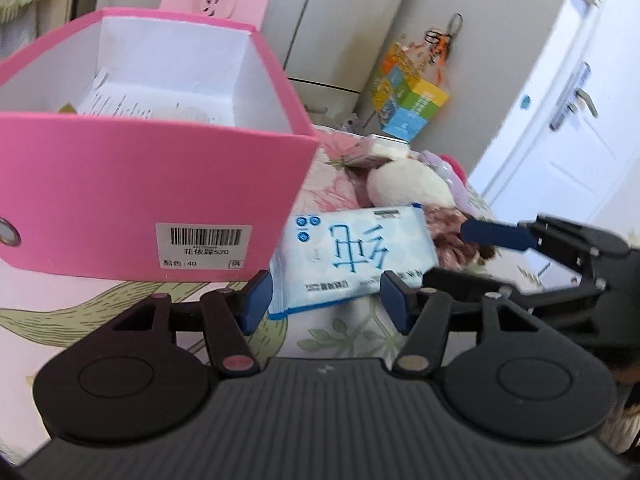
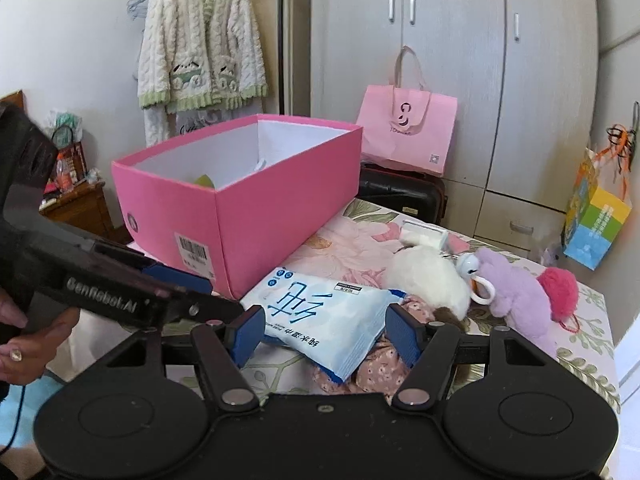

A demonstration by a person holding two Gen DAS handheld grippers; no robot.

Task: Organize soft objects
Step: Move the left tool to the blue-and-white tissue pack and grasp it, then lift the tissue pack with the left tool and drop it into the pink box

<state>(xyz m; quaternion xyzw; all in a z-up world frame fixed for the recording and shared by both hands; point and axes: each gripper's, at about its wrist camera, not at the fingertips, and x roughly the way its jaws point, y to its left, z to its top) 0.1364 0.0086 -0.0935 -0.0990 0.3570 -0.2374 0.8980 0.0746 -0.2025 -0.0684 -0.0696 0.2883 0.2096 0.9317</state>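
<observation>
Each camera sits just behind its own hand-held gripper, looking forward and slightly downward over the bed [image 1: 352,332]. The left view is close to the pink box [image 1: 152,184], ahead to its left. The right view stands farther back, facing the wardrobe [image 2: 452,60]. Both share the box, the wipes pack [image 2: 324,312] and the white plush [image 1: 408,186].

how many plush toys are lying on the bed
2: a white plush beside the wipes pack, and a purple plush touching its right side. Others may be hidden inside the pink box.
</observation>
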